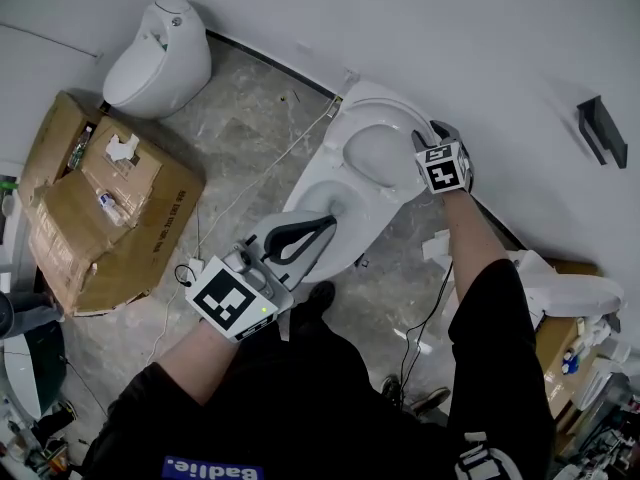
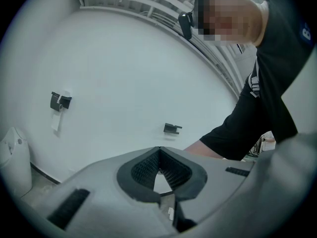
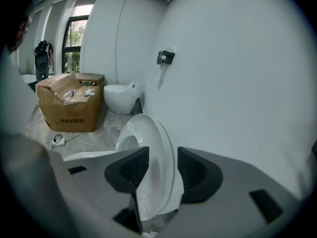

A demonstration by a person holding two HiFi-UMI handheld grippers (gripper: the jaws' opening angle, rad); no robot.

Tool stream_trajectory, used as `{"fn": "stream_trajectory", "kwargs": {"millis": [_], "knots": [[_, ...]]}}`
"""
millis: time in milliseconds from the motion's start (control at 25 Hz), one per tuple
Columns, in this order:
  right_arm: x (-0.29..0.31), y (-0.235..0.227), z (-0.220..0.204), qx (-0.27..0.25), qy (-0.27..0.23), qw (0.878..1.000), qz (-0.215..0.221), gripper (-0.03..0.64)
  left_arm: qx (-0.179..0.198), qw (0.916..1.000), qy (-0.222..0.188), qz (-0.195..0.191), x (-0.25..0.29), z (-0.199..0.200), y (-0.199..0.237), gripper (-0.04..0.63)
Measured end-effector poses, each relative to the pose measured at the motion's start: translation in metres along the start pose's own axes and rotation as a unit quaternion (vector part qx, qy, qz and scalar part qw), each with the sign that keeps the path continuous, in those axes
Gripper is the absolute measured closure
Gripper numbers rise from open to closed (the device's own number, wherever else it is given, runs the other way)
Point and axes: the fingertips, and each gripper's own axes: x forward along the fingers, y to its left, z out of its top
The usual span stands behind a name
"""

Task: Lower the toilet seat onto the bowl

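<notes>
Toilet seat (image 1: 382, 151) upright against the wall (image 1: 470, 38), its top rim caught in my right hand-held gripper (image 1: 432, 134).

In the right gripper view the toilet seat (image 3: 154, 157) stands edge-on between the two jaws of my right hand-held gripper (image 3: 161, 171). The jaws sit on either side of the rim and seem to pinch it. Its long axis runs from that gripped top edge down to the hinge at the back of the bowl (image 1: 352, 230). The bowl lies forward and below, on my side, so I judge the coming swing goes away from the wall and down. My left hand-held gripper (image 1: 326, 226) hovers over the bowl's front, jaws pressed together on nothing, farther from the seat.
</notes>
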Motion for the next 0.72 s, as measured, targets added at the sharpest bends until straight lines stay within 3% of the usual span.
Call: {"fn": "stream_trajectory", "kwargs": {"millis": [200, 400, 720], "knots": [[0.017, -0.008, -0.022, -0.02, 0.035, 0.999, -0.006, 0.459, -0.006, 0.9998, 0.003, 0.017, -0.013, -0.01, 0.006, 0.581], [0.019, -0.004, -0.025, -0.038, 0.023, 0.998, -0.035, 0.459, -0.017, 0.9991, 0.012, 0.037, -0.023, -0.023, 0.012, 0.58], [0.017, 0.002, -0.024, -0.051, 0.016, 0.996, -0.067, 0.471, -0.025, 0.9992, 0.02, 0.022, -0.025, -0.035, -0.008, 0.58]]}}
